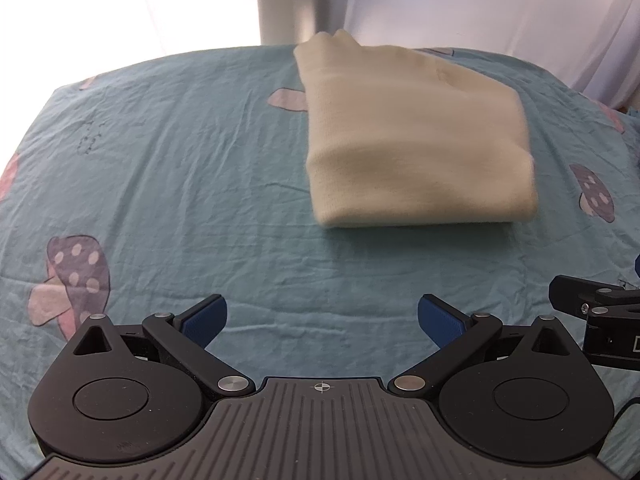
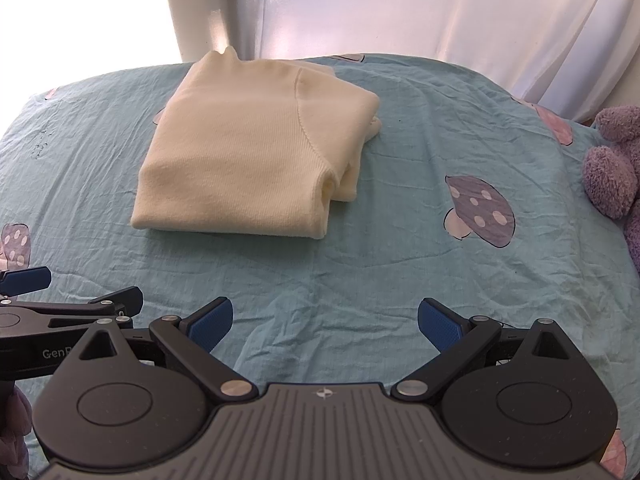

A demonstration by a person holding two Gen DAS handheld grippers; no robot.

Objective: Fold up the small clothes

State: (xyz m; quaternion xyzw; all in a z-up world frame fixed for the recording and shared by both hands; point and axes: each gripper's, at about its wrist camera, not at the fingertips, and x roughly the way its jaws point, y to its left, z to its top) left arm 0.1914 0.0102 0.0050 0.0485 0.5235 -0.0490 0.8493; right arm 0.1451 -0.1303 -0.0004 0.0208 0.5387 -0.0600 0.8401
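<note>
A cream sweater (image 2: pixel 256 152) lies folded into a thick block on the bed's teal sheet (image 2: pixel 360 272), toward the far edge, near the curtain (image 2: pixel 480 12). In the right wrist view its folded layers show at its right side, a seam curving down the top panel; in the left wrist view it is slightly blurred.

Both grippers hang above the near part of the sheet, well apart from the sweater. The left gripper (image 1: pixel 322 322) has its jaws wide, nothing between the blue pads (image 1: pixel 206 322) — only wrinkled sheet. The right gripper (image 2: pixel 325 322) is the same: jaws wide and bare. Each shows at the edge of the other's view, side by side.

The sheet carries printed mushrooms (image 2: pixel 478 210). A purple plush toy (image 2: pixel 616 160) sits at the bed's right edge.
</note>
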